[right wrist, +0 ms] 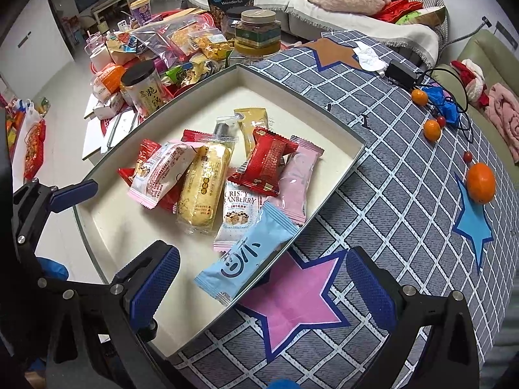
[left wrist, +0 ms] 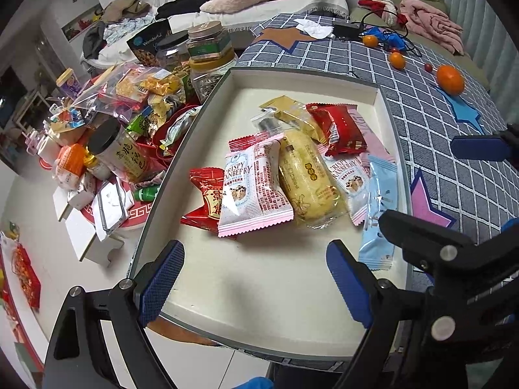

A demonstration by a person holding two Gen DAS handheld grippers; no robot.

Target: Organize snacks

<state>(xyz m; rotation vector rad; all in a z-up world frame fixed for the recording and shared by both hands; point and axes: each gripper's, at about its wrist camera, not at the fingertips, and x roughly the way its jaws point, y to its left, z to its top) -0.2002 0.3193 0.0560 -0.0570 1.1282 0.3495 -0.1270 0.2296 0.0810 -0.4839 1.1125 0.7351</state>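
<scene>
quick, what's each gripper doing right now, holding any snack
Left gripper: open, holding nothing, above the tray.
Right gripper: open, holding nothing, over the light blue packet.

Even indoor light, soft shadows, sharp centre, fisheye bending, dark corners.

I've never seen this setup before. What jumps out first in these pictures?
A heap of wrapped snacks fills the middle of a shallow white tray, with a yellow cake bar at its centre and a light blue packet hanging over the near rim. Both the left gripper and right gripper hover open above it.
</scene>
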